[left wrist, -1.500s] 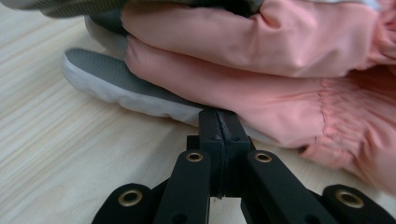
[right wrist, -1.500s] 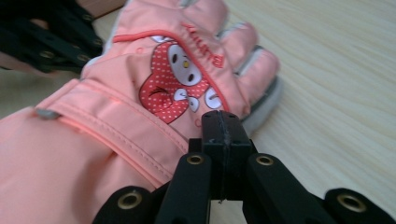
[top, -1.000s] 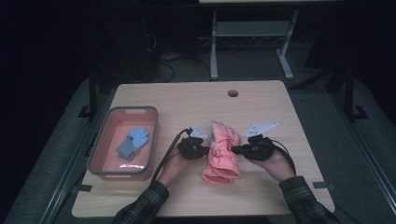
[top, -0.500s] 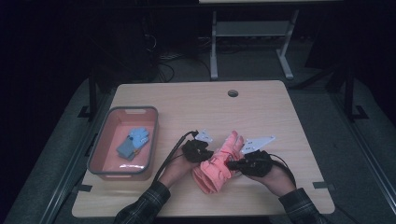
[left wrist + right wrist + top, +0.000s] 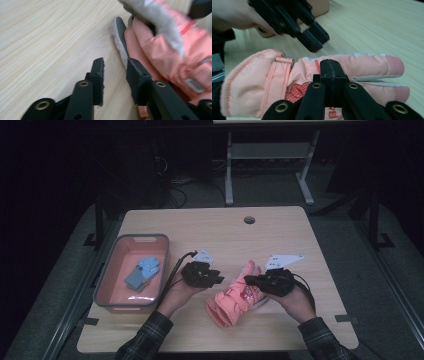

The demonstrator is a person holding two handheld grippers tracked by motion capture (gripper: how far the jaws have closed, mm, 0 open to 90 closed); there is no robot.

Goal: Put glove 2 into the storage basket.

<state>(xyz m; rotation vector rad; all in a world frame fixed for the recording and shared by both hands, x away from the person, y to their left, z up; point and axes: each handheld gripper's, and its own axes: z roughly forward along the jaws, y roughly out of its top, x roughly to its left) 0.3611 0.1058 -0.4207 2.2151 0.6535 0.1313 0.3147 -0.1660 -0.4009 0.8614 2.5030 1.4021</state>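
- Dark room all round; a pale wooden table carries the work, with a grey-rimmed pink bin at its left holding a small blue glove.
- Right gripper: its jaws stand pressed together, pinching fabric at the middle of the pink glove; in the right gripper view the closed pads sit square against the glove's back, just above the heart print.
- Left gripper: its jaws have just been opening and now stand partly spread with nothing between them; in the left gripper view only bare wood shows in the gap.
- Pink glove lies on the table between the two hands, near the front edge, well apart from the bin.
- Its long axis runs slantwise in the high view: cuff toward the person and leftward, fingertips away and rightward, up by the right gripper.
- From the left jaws the glove lies just to the right, close beside the right-hand pad but, as far as I can tell, not touching it.
- Judgement: the right gripper has the glove already, while the left is the one nearer the bin, so carrying it there means crossing leftward past the free gripper, or a fresh grip by the left near the cuff.
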